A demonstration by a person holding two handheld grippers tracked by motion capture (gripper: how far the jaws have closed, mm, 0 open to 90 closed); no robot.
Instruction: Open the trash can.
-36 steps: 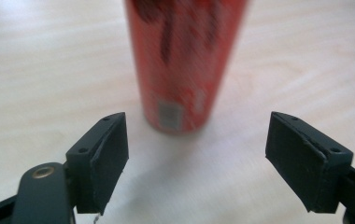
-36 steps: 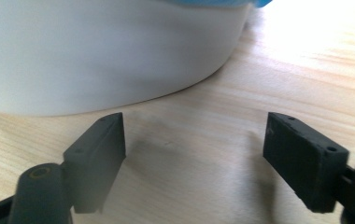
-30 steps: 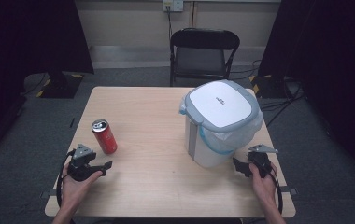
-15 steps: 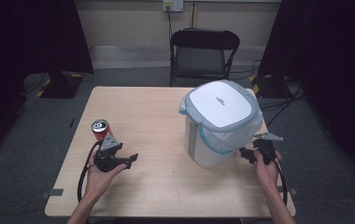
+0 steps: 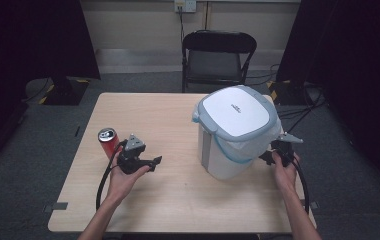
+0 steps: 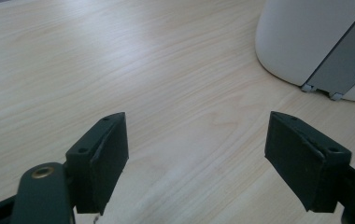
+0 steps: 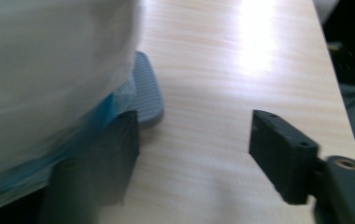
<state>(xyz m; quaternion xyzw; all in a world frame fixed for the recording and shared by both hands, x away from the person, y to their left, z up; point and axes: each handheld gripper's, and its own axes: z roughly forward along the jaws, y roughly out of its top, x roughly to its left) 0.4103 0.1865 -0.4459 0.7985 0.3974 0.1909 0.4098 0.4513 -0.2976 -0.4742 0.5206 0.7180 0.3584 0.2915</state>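
A white pedal bin [image 5: 228,145] with a grey-rimmed lid and a blue-edged bag liner stands on the right half of the wooden table [image 5: 168,115]. A red drink can [image 5: 108,141] stands upright at the left. My left gripper [image 5: 154,164] hovers just right of the can, open, jaws pointing toward the bin. In the left gripper view it [image 6: 196,158] holds nothing, with the bin's base [image 6: 315,42] ahead at the right. My right gripper [image 5: 269,156] is open beside the bin's right side. In the right gripper view it [image 7: 199,158] sits near the grey foot pedal [image 7: 145,95], its left jaw close against the liner [image 7: 49,74].
A black folding chair [image 5: 217,57] stands behind the table's far edge. Cables lie on the floor at the back right [image 5: 303,102]. Bare tabletop lies between the can and the bin, and along the near edge [image 5: 178,210].
My left gripper has moved forward and right from the near left corner, ending just right of the can. My right gripper has moved forward, closer to the bin's right side.
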